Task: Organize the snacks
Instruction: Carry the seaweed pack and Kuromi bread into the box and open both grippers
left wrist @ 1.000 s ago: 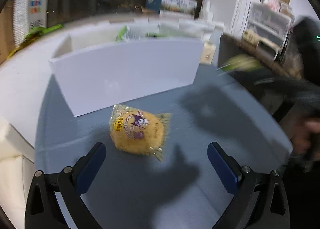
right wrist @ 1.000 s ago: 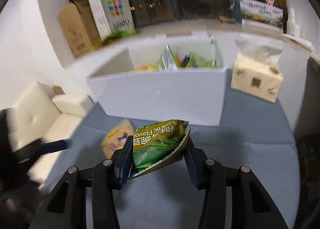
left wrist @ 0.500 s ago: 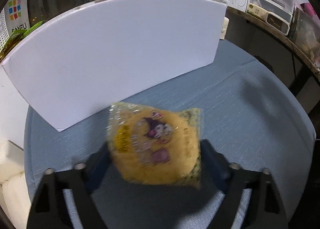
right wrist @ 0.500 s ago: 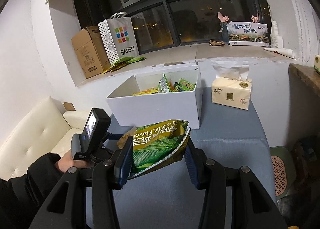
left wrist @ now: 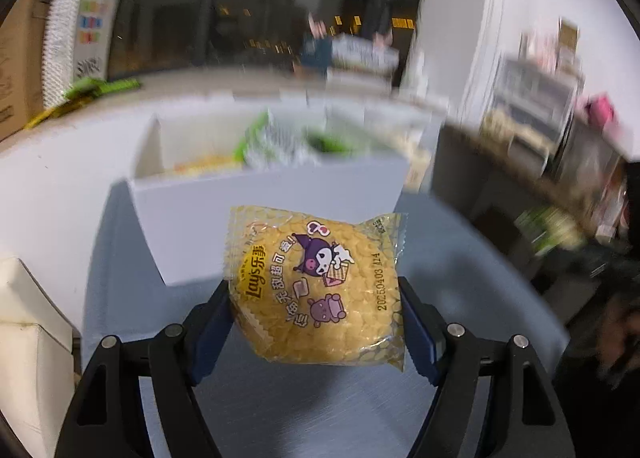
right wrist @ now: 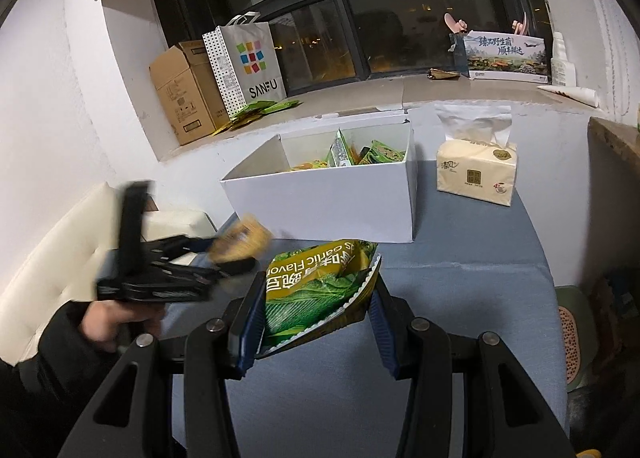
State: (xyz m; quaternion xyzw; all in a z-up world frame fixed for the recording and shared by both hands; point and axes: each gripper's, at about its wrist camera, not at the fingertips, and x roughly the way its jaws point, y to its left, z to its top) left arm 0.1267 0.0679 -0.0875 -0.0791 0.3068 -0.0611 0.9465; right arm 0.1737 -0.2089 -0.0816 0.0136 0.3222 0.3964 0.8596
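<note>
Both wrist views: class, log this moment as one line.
left claw: holds yellow pack | right claw: holds green pack | white box: ahead

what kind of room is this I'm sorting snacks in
Probably a living room at home: a cream sofa beside the blue-clothed table, a tissue pack, and a shopping bag on the window ledge.

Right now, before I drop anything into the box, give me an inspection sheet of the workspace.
Surface: blue-grey fabric table top, bare near the grippers.
Job's things: yellow Lay's snack packet held above the table; green garlic-flavour snack bag held; white box open, several green and yellow packets already inside.
Clutter: tissue pack right of the box.
Grippers: left gripper shut on the yellow packet; right gripper shut on the green bag.
Cables: nothing seen.
Surroundings: SANFU paper bag and cardboard box on the window ledge; cream sofa to the left.
</note>
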